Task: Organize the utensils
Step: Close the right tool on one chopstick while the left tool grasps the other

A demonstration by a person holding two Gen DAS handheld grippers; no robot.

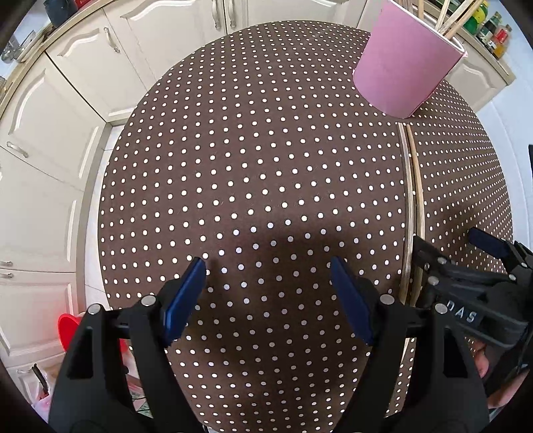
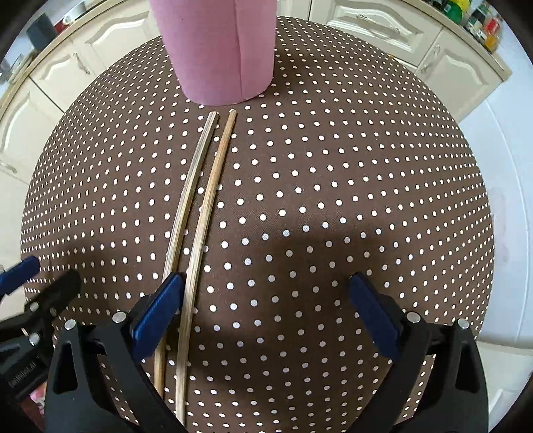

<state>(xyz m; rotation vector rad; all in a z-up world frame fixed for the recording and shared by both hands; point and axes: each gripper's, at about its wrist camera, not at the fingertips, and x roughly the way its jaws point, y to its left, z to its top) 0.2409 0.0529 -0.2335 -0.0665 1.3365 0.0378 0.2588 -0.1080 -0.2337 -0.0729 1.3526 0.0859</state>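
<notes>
Brown cloth with white dots covers the table (image 1: 266, 166) under both my grippers, which point steeply down at it. My left gripper (image 1: 268, 293) stands with its jaws wide apart and nothing between the blue pads (image 1: 185, 299), only bare cloth. From its camera, the pink holder (image 1: 408, 60) stands at about one o'clock, upright near the far edge, with wooden sticks (image 1: 461, 18) poking out of its top. Two loose chopsticks (image 1: 411, 200) lie side by side on the cloth at about three o'clock, running from just before the holder back toward me.

My right gripper (image 2: 274, 309) is spread wide too, gripping nothing. In its camera the pair of chopsticks (image 2: 200, 216) runs from twelve o'clock, just short of the holder's (image 2: 216, 50) base, down to about seven o'clock. My left-side pad (image 2: 158, 313) sits right over the left-hand stick, and the right-hand stick passes just inside it; whether the pad touches either stick I cannot tell. Cream cabinets (image 2: 383, 30) ring the table.
</notes>
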